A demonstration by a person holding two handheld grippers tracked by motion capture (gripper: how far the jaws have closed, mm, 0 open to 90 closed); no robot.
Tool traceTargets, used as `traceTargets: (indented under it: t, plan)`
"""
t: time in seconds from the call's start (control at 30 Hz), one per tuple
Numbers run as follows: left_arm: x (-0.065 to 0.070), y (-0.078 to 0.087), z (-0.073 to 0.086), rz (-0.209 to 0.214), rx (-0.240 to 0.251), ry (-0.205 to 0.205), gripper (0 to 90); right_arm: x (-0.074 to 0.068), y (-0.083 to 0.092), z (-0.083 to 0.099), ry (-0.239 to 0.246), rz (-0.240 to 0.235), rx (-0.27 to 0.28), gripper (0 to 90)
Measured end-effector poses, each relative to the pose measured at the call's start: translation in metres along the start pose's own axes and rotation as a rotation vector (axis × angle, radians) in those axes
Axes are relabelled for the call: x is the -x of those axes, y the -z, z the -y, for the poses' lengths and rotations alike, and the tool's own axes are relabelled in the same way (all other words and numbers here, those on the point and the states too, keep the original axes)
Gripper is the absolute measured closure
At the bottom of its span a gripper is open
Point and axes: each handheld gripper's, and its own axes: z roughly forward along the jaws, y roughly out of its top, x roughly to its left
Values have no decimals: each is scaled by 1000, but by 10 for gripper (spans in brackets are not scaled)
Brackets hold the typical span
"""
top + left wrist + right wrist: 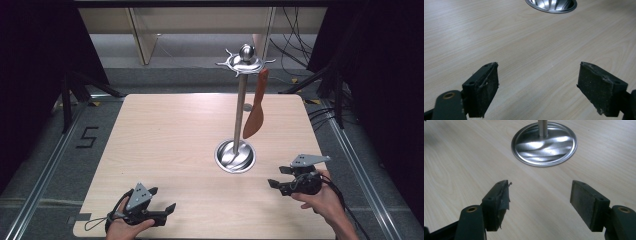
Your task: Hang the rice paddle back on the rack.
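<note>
A pale wood tabletop (165, 145) stands on grey floor (45, 150) marked with a black "5" (87, 137). Black curtains (35, 60) close both sides — metal rails (42, 185) run alongside. Cables (295, 50) trail behind, near light panels (200, 20).

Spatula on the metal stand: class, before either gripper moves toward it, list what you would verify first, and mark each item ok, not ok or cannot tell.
1. Left gripper open and empty: ok.
2. Right gripper open and empty: ok.
3. Spatula hanging from the stand's top ring: ok.
4. Stand base flat on the table: ok.
5. Bare tabletop between the right gripper and the base: ok.
6. How firmly the spatula sits on its hook: cannot tell.
</note>
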Motion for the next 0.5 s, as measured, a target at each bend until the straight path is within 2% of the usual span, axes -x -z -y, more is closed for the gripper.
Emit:
traceTargets:
  t: [0.07,0.1,0.2,0.23,0.27,0.3,0.37,0.4,0.43,0.47,0.5]
  plan:
    - [1,0,0,2,4,4,161,2,0,3,31,-1,7,321]
    - [1,0,0,1,4,4,162,-1,0,6,-11,0,-8,322]
    - [1,0,0,-2,4,5,161,-2,0,11,6,0,-10,319]
    - [-1,0,0,2,3,-20,161,0,0,13,29,2,-7,319]
    - [-1,0,0,2,3,-19,161,-4,0,15,-7,-1,-17,318]
    - [-1,0,0,2,2,-20,161,-1,-1,17,37,0,-24,317]
    - [0,0,0,1,3,1,161,-5,0,20,0,0,-43,313]
    - [1,0,0,-2,3,3,161,-3,-2,22,37,9,-26,312]
    - [1,0,0,0,3,2,161,-5,-1,24,22,7,-48,312]
    - [1,0,0,-3,3,4,161,-5,0,25,32,10,-54,312]
    - [1,0,0,-3,3,5,161,-6,-2,27,17,13,-24,312]
